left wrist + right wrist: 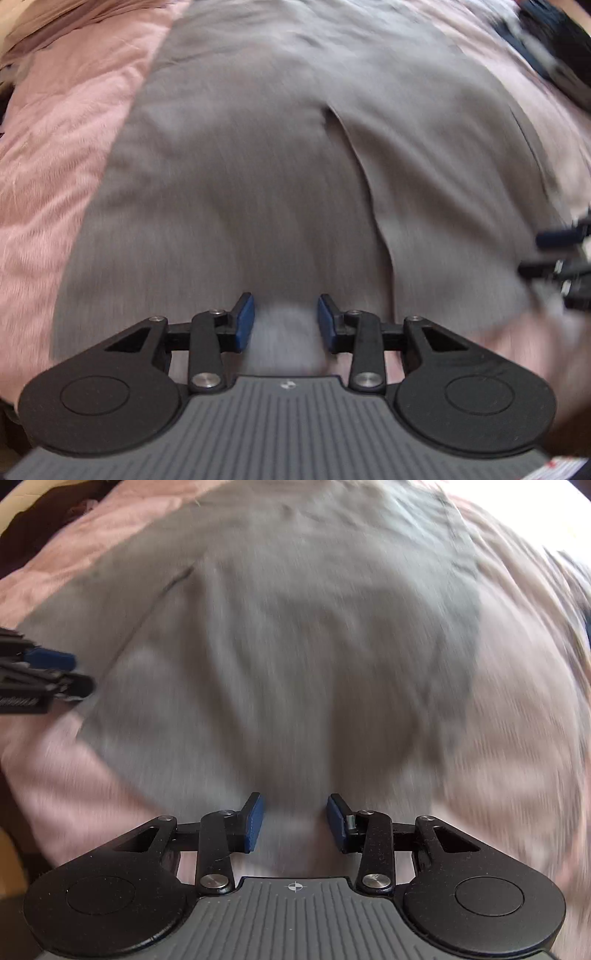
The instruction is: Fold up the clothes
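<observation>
The grey woven fabric garment (pixel 258 184) is lying partly folded on the pink fuzzy blanket (pixel 55 166), ahead of both claws. The left gripper (pixel 286 321) and right gripper (pixel 295 821) are hovering, jaws apart, holding nothing; more folds seem to be remaining.

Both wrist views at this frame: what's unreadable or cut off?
- Grey fabric garment: type unclear; right wrist view motion-blurred, and its near hem hidden behind the left gripper body.
- Dark objects, left wrist view top right: blurred and cut by the frame edge.
- Right gripper: blur hides whether cloth sits between its blue-padded fingers.
- Pink fuzzy blanket: its extent runs off every edge.
</observation>
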